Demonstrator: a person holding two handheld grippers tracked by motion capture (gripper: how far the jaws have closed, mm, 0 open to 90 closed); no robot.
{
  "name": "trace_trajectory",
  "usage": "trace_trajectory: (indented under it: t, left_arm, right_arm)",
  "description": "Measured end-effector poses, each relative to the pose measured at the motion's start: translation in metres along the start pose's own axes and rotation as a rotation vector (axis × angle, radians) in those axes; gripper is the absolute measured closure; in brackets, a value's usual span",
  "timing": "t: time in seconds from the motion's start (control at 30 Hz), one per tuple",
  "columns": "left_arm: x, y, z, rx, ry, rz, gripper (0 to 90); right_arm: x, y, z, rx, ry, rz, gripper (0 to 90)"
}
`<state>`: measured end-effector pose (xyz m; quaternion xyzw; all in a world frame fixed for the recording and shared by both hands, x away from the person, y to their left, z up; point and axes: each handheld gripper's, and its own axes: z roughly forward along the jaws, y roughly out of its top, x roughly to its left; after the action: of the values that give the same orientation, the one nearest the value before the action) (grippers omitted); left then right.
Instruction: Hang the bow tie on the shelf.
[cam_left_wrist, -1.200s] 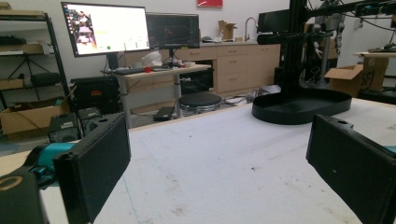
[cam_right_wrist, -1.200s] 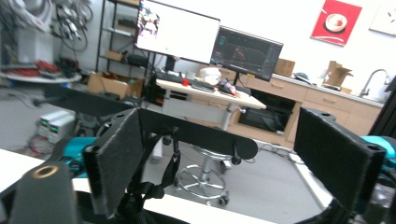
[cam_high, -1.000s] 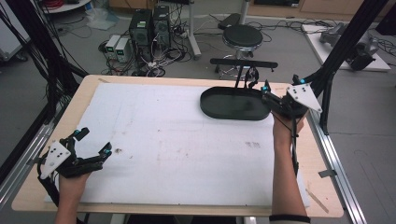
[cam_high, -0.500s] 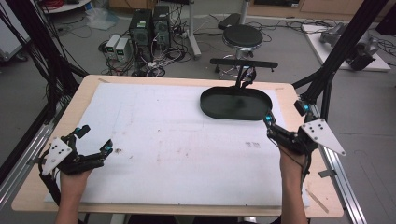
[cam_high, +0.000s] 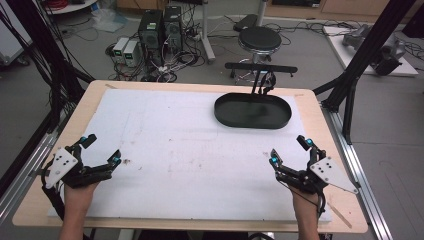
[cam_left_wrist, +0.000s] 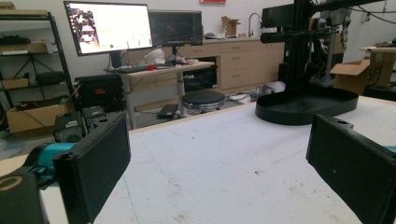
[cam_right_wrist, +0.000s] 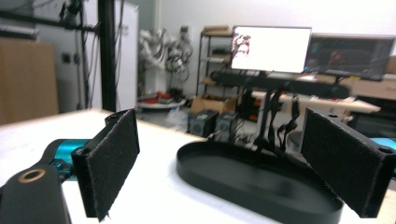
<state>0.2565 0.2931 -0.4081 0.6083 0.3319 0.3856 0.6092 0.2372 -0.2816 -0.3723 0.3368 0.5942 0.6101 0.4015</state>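
Around you is a workshop with a grey floor, computer towers and a round black stool beyond the table's far edge. The pale wooden table carries a white, scuffed mat, matte and marked with faint dark smudges. On the mat's far right part sits a shallow oval black tray with a low smooth rim, and nothing lies in it.

Your left gripper rests at the near left of the mat, its two flat black jaws spread wide apart with nothing between them. Your right gripper sits at the near right, just short of the tray, jaws likewise parted and gripping nothing. In the right gripper view its pads look coarse and felt-like.
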Motion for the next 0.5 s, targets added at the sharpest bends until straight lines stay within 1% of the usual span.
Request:
trace_trajectory:
  t: [0.03, 0.07, 0.13, 0.17, 0.23, 0.27, 0.33, 0.37, 0.43, 0.47, 0.5]
  left_arm:
    - [0.0, 0.0, 0.0, 0.001, 0.001, 0.003, 6.8]
    - [0.0, 0.0, 0.0, 0.004, -0.001, 0.008, 6.8]
    - [0.0, 0.0, -0.001, 0.005, 0.001, 0.008, 6.8]
    - [0.0, 0.0, -0.001, 0.005, 0.001, 0.007, 6.8]
    - [0.0, 0.001, -0.003, 0.005, 0.003, 0.013, 6.9]
    - [0.0, 0.001, -0.004, 0.004, 0.003, 0.01, 6.8]
    - [0.0, 0.001, -0.005, 0.007, 0.002, 0.011, 6.8]
    - [0.0, 0.001, -0.005, 0.013, 0.001, 0.02, 6.8]
    - [-0.001, 0.001, -0.005, 0.013, 0.001, 0.016, 6.8]
    - [0.0, 0.0, -0.005, 0.013, 0.002, 0.013, 6.9]
    - [0.0, 0.0, -0.004, 0.011, 0.003, 0.011, 6.8]
  right_arm:
    - [0.0, 0.0, 0.0, 0.0, 0.0, 0.0, 11.5]
    - [0.003, 0.001, 0.002, -0.005, 0.009, -0.017, 11.5]
    - [0.004, 0.002, 0.002, -0.006, 0.01, -0.026, 11.5]
    - [0.005, 0.003, 0.004, -0.017, 0.015, -0.026, 11.5]
    - [0.005, 0.004, 0.004, -0.019, 0.014, -0.026, 11.5]
    - [0.005, 0.004, 0.006, -0.027, 0.016, -0.032, 11.5]
    - [0.006, 0.003, 0.007, -0.025, 0.015, -0.028, 11.5]
    - [0.005, 0.0, 0.01, -0.026, 0.014, -0.027, 11.5]
    - [0.005, -0.001, 0.01, -0.027, 0.012, -0.024, 11.5]
    - [0.005, -0.005, 0.011, -0.02, 0.015, -0.01, 11.5]
    - [0.005, -0.006, 0.011, -0.015, 0.016, -0.007, 11.5]
